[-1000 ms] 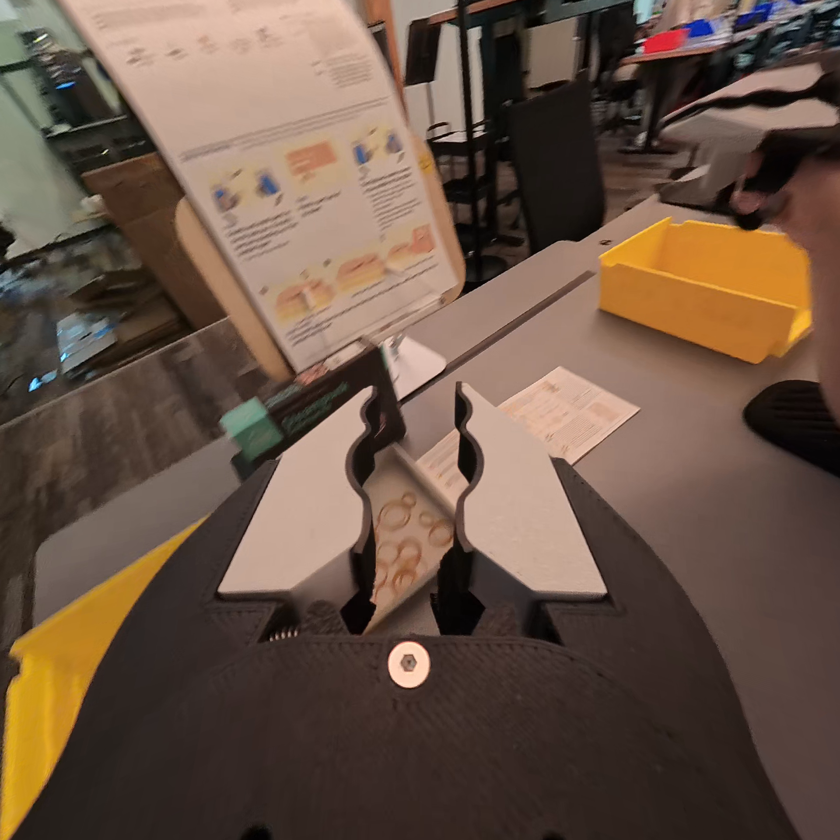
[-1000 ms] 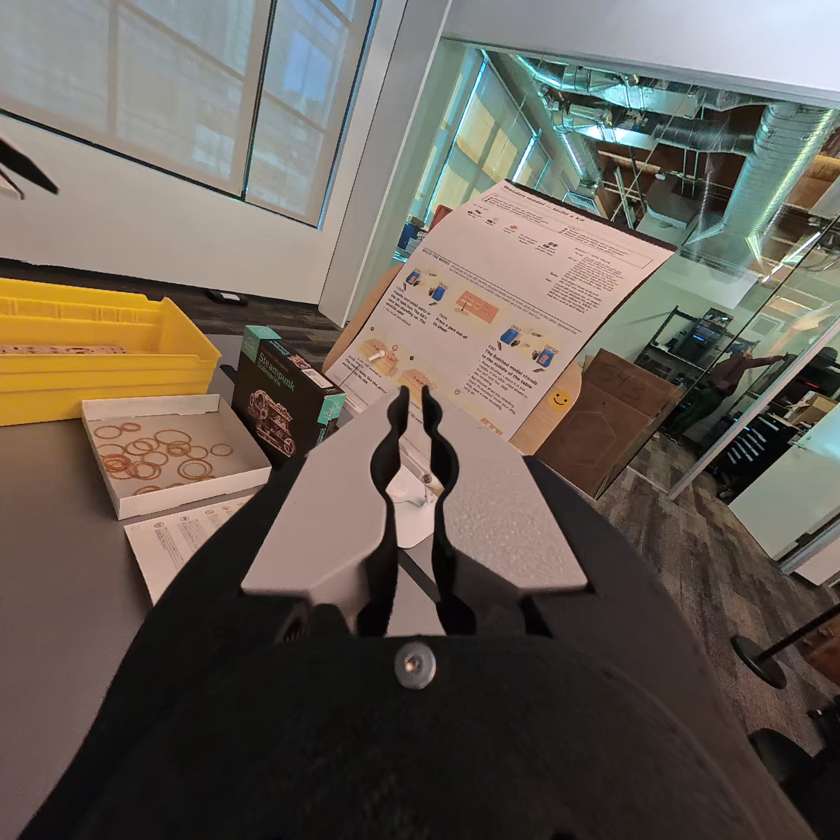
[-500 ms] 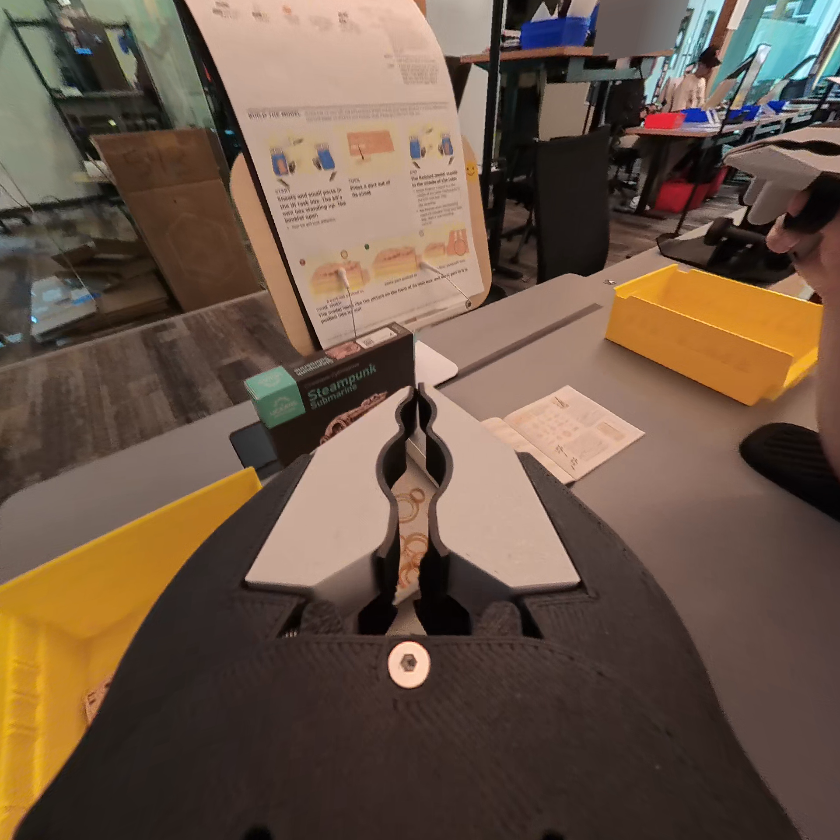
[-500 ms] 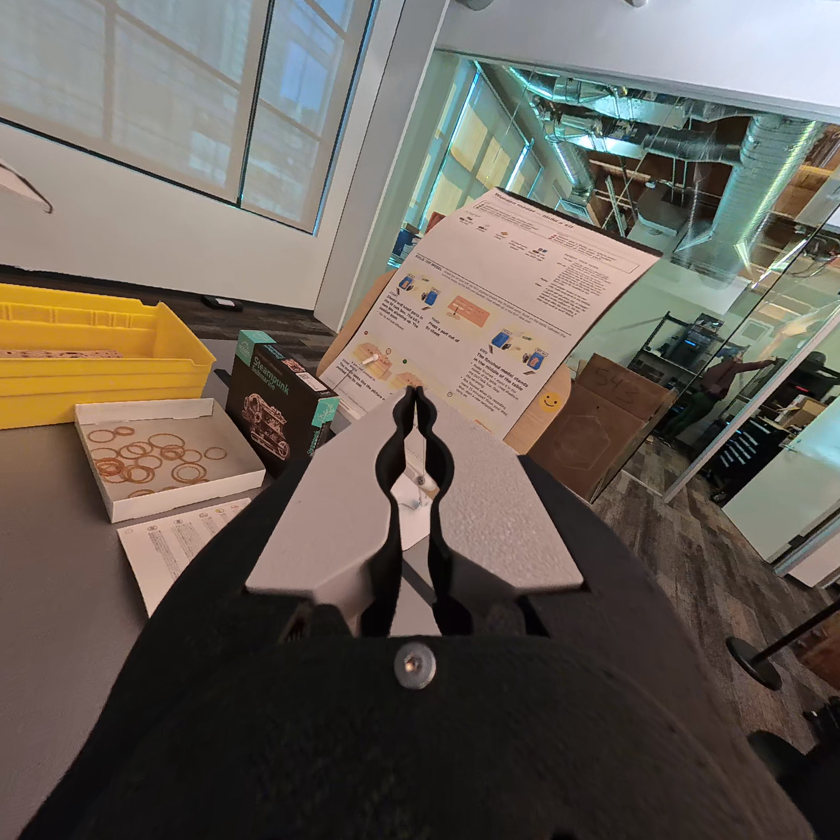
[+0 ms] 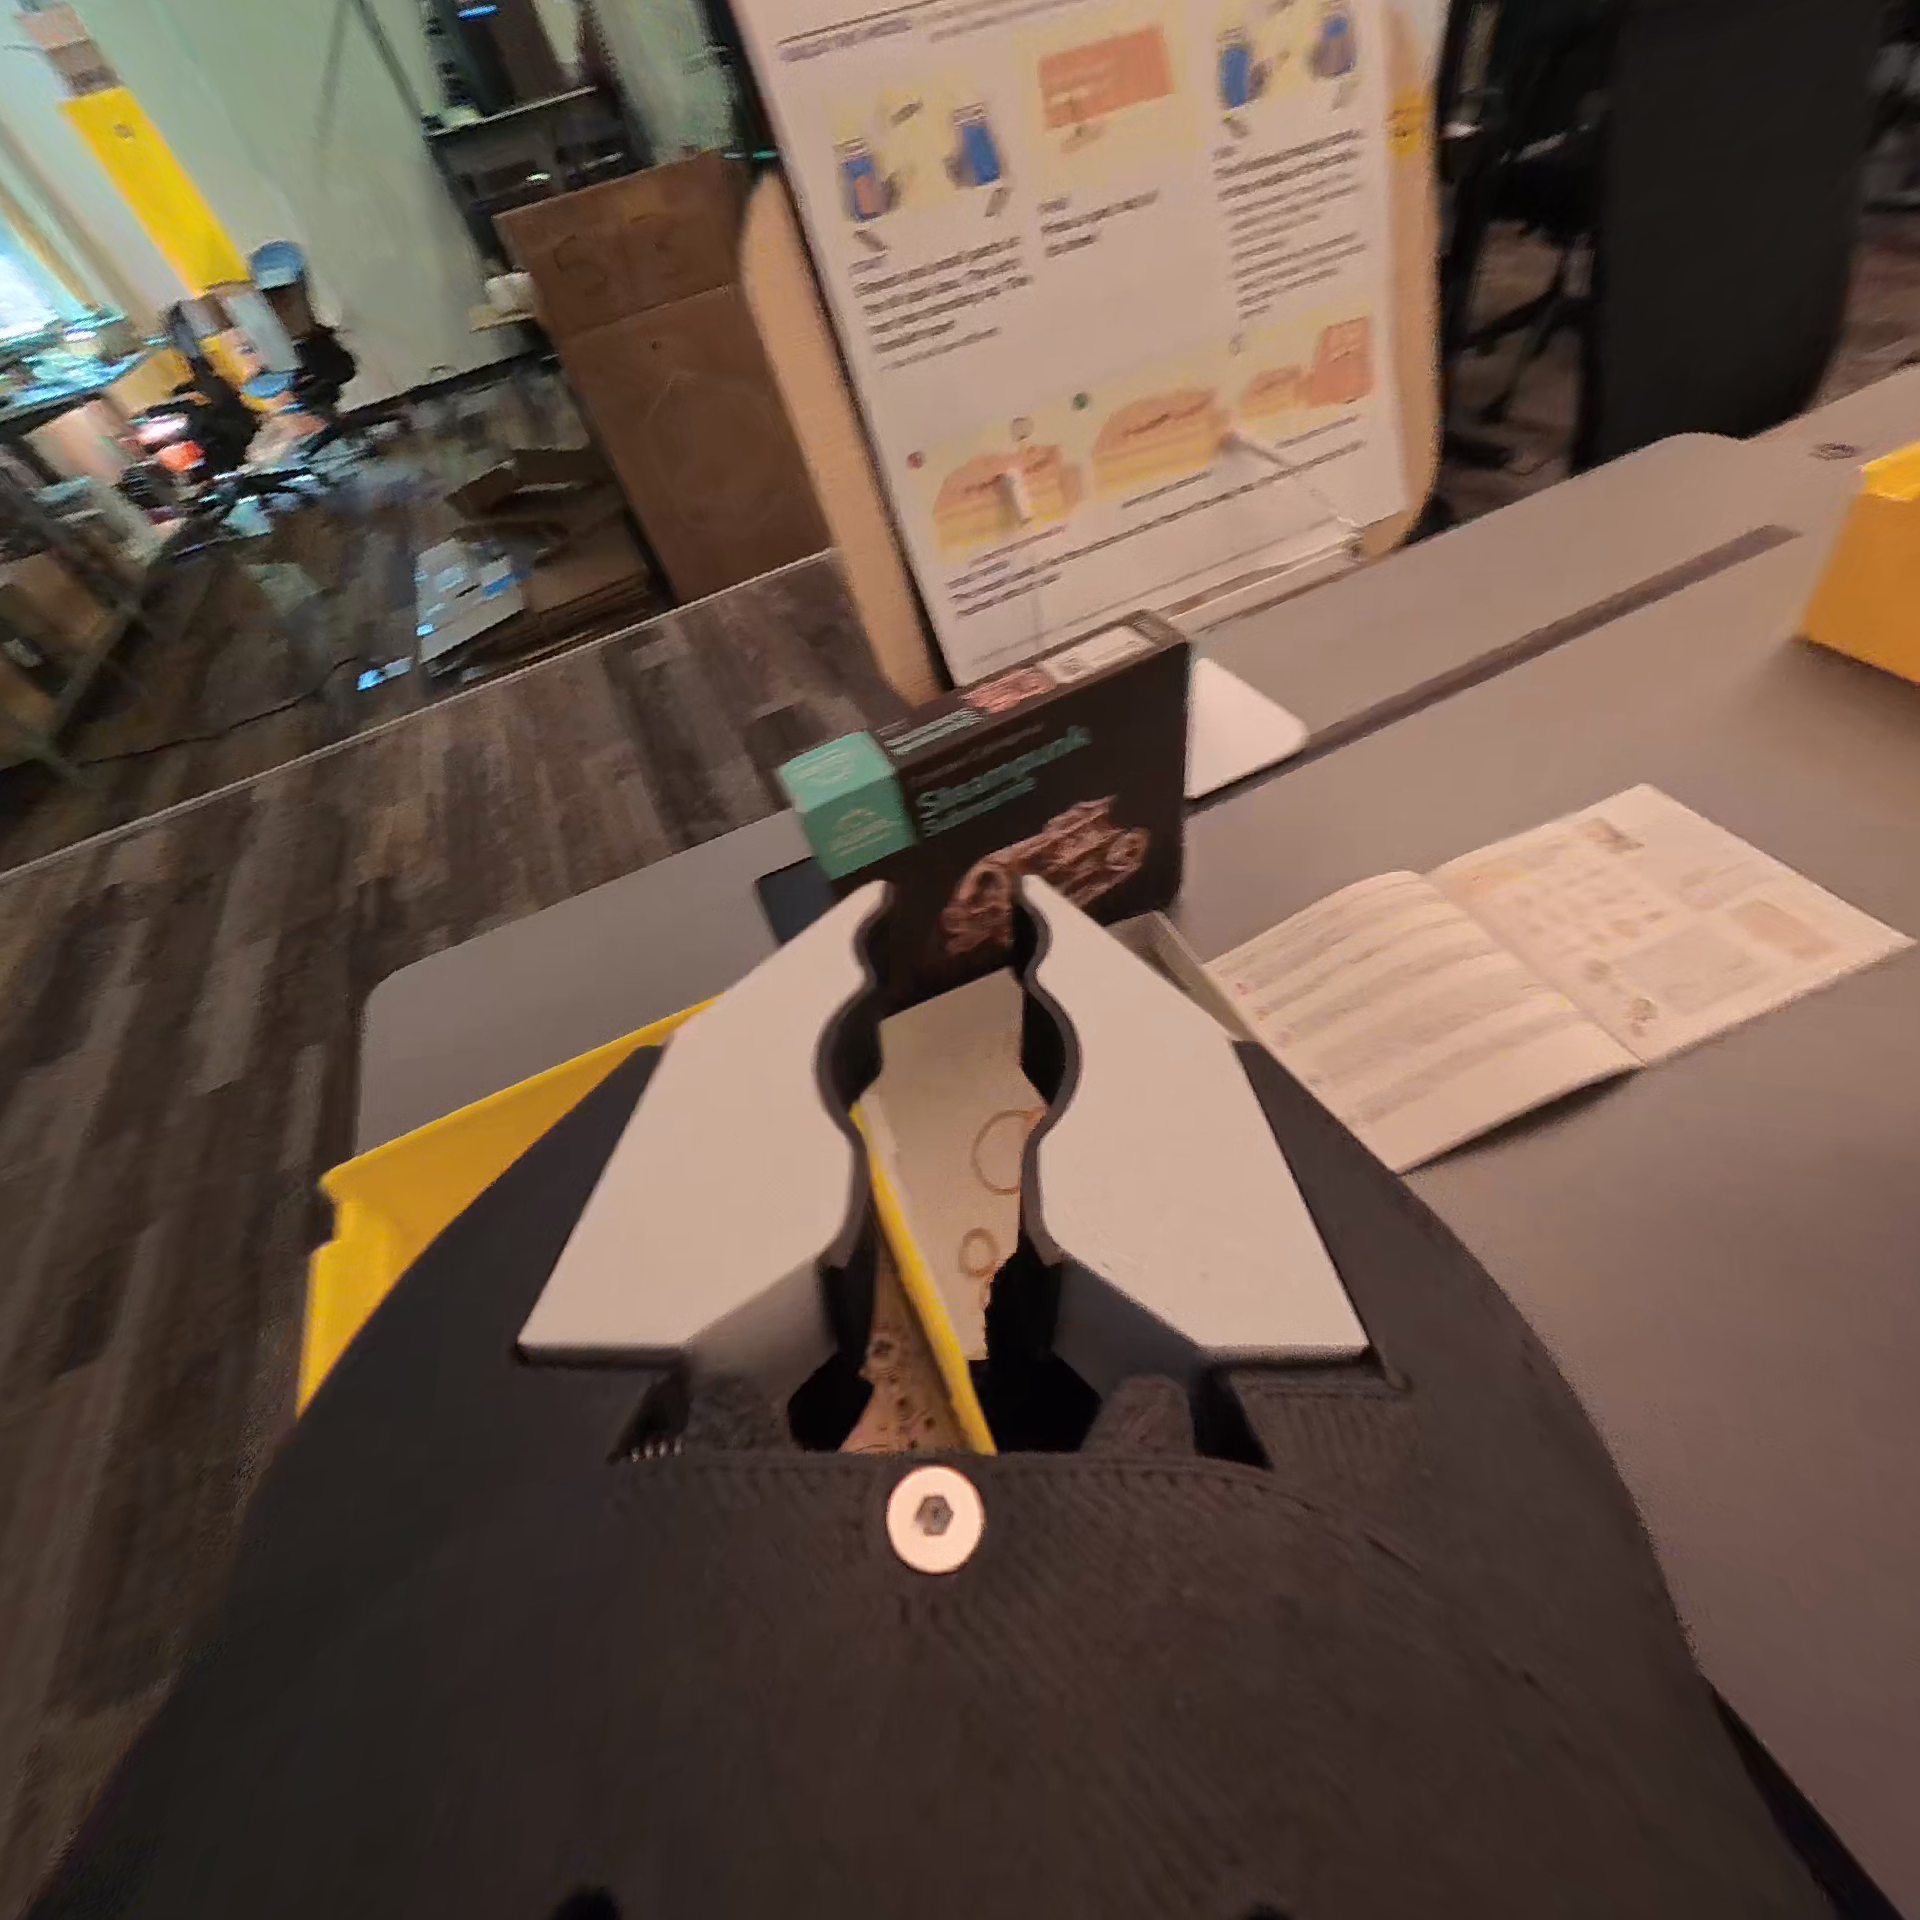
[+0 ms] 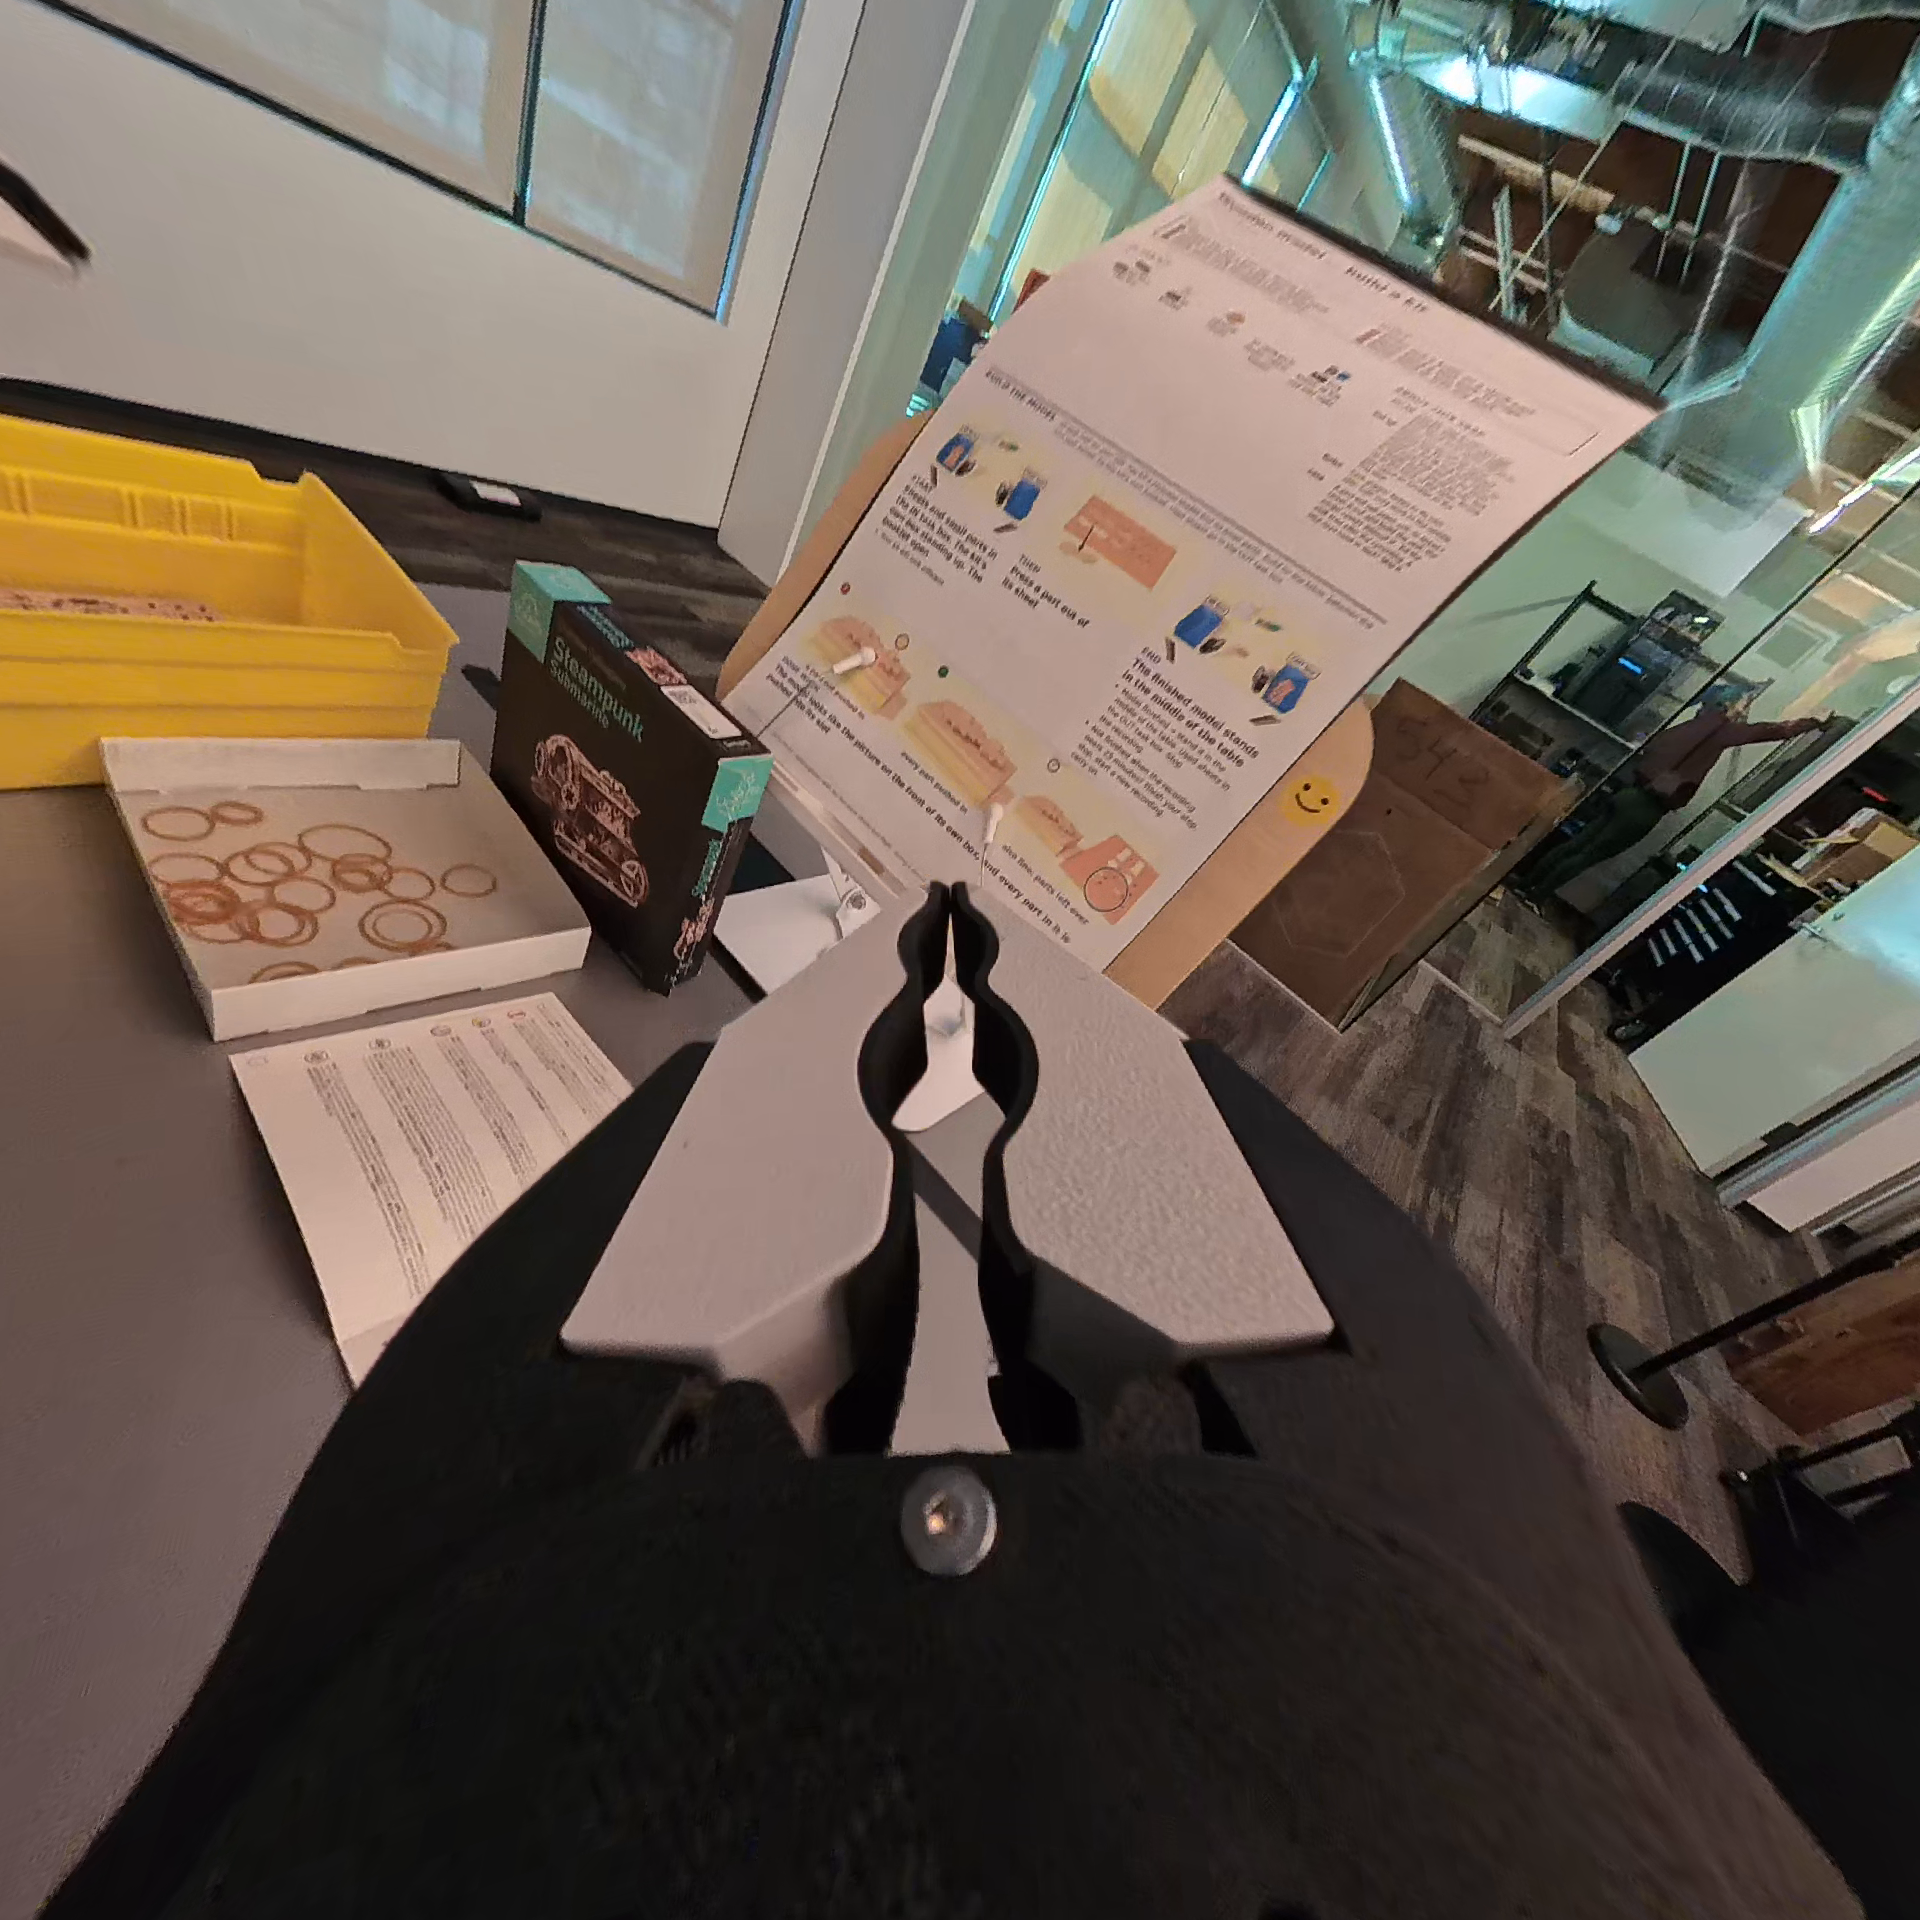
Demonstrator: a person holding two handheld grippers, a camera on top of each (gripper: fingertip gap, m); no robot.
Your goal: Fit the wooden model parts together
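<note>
Above the near-left corner of the grey table (image 5: pixel 1558 1299), the left gripper (image 5: pixel 951 899) hangs with its grey fingers apart and nothing between them. Directly under it sits a yellow plastic bin (image 5: pixel 436 1195); through the gap a pale wooden sheet of model parts (image 5: pixel 899 1371) shows lying inside that bin. At twelve o'clock from the fingertips stands the black-and-teal cardboard kit box (image 5: pixel 1039 821), upright. A shallow white cardboard tray (image 5: pixel 935 1081) holding thin wooden rings (image 5: pixel 1003 1143) lies just beside the bin. An open paper instruction booklet (image 5: pixel 1538 956) lies flat at two o'clock.

The right gripper (image 6: pixel 951 899) is held over the table's far edge, its fingers together at the tips and gripping nothing. From it, the white tray (image 6: pixel 343 966) is at ten o'clock, the kit box (image 6: pixel 613 769) at eleven, and a large printed instruction board (image 6: pixel 1195 582) leans on a stand at one o'clock. The wooden sheet (image 6: pixel 94 603) peeks from the yellow bin (image 6: pixel 208 665) at nine o'clock.
</note>
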